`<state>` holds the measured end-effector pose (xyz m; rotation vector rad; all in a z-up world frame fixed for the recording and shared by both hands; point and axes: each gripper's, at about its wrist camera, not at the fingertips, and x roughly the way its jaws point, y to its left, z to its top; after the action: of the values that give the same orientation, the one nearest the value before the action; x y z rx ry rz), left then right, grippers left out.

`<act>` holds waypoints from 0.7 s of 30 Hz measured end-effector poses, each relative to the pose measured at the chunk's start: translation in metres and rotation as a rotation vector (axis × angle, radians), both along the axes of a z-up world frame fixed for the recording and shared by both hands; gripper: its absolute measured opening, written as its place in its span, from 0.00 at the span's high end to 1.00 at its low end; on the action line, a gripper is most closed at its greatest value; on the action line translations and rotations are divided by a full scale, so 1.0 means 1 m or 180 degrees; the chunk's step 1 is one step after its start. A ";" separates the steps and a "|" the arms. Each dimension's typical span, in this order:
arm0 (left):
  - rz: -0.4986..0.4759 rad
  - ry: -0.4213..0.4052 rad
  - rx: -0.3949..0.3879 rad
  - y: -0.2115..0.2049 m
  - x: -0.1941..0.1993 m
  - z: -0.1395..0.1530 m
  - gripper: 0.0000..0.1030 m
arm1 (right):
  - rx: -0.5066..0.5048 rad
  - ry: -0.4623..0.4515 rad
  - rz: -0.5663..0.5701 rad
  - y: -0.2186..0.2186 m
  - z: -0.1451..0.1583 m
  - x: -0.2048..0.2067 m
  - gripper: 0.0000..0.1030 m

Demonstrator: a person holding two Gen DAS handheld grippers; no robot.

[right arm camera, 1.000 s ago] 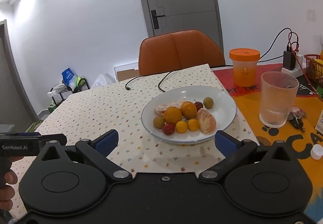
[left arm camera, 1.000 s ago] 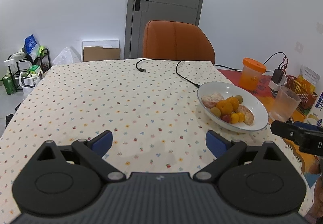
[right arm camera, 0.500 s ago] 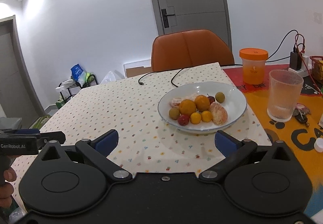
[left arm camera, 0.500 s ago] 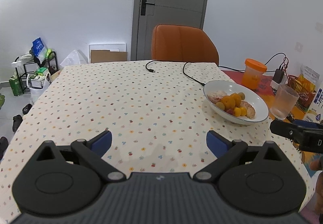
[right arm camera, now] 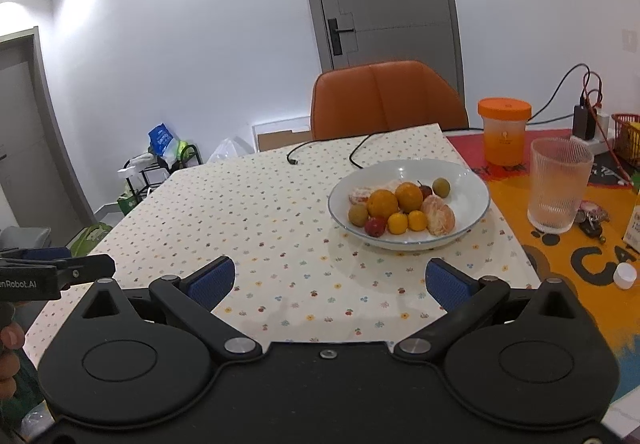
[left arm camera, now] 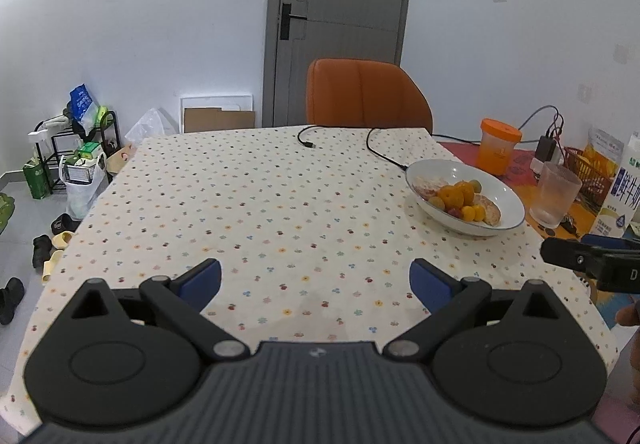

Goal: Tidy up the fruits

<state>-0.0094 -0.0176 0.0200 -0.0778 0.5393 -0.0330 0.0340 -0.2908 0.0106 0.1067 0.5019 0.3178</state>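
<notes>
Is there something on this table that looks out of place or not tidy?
Mostly tidy. Two things stand out: a loose black cable trails across the dotted tablecloth up to the white fruit plate, and a small white bottle cap lies alone on the orange mat. Nothing is spilled or broken.

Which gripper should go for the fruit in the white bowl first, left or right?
Probably right. The white bowl of fruit sits just ahead of the open right gripper. From the open left gripper, it lies far off to the right side.
</notes>
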 end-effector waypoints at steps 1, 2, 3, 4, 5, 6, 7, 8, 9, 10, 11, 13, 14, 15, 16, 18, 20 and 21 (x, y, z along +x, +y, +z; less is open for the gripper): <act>0.0014 -0.0010 -0.0018 0.003 -0.002 0.001 0.03 | 0.0003 -0.0007 0.0004 0.001 0.003 -0.002 0.00; 0.0027 -0.0018 -0.0027 0.005 -0.003 0.003 0.03 | 0.0006 -0.0008 0.0013 0.002 0.005 -0.003 0.00; 0.0040 -0.0029 -0.0031 0.007 -0.005 0.004 0.03 | 0.0012 -0.0005 0.0023 0.002 0.007 -0.004 0.00; 0.0053 -0.0040 -0.0032 0.009 -0.006 0.005 0.03 | 0.0015 -0.0003 0.0027 0.003 0.009 -0.005 0.00; 0.0065 -0.0048 -0.0030 0.010 -0.008 0.006 0.03 | 0.0015 -0.0003 0.0026 0.003 0.010 -0.006 0.00; 0.0070 -0.0051 -0.0027 0.012 -0.009 0.006 0.02 | 0.0015 -0.0004 0.0023 0.003 0.011 -0.007 0.00; 0.0066 -0.0052 -0.0027 0.012 -0.010 0.007 0.02 | 0.0018 -0.0006 0.0018 0.003 0.011 -0.008 0.00; 0.0055 -0.0053 -0.0033 0.013 -0.010 0.008 0.02 | 0.0020 -0.0005 0.0016 0.003 0.012 -0.009 0.00; 0.0045 -0.0053 -0.0033 0.014 -0.011 0.008 0.02 | 0.0017 -0.0004 0.0014 0.003 0.013 -0.009 0.00; 0.0044 -0.0052 -0.0027 0.014 -0.011 0.009 0.02 | 0.0008 -0.0007 0.0015 0.004 0.013 -0.009 0.00; 0.0047 -0.0050 -0.0021 0.014 -0.011 0.009 0.02 | 0.0005 -0.0008 0.0017 0.003 0.013 -0.009 0.00; 0.0053 -0.0048 -0.0019 0.015 -0.012 0.009 0.02 | 0.0014 -0.0001 0.0028 0.003 0.012 -0.008 0.00; 0.0057 -0.0047 -0.0023 0.015 -0.012 0.010 0.02 | 0.0018 0.0004 0.0032 0.003 0.012 -0.008 0.00; 0.0063 -0.0047 -0.0027 0.015 -0.013 0.010 0.01 | 0.0017 0.0010 0.0033 0.002 0.011 -0.008 0.00; 0.0069 -0.0045 -0.0028 0.016 -0.013 0.010 0.01 | 0.0011 0.0014 0.0031 0.003 0.011 -0.007 0.00; 0.0070 -0.0046 -0.0027 0.016 -0.012 0.010 0.01 | -0.0005 0.0014 0.0037 0.004 0.011 -0.007 0.00; 0.0070 -0.0042 -0.0028 0.016 -0.012 0.010 0.01 | -0.0015 0.0013 0.0050 0.005 0.011 -0.008 0.00; 0.0068 -0.0043 -0.0028 0.016 -0.012 0.010 0.01 | -0.0017 0.0013 0.0059 0.005 0.011 -0.008 0.00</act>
<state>-0.0217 -0.0015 0.0302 -0.0918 0.5247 -0.0151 0.0259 -0.2855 0.0212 0.0974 0.5081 0.3344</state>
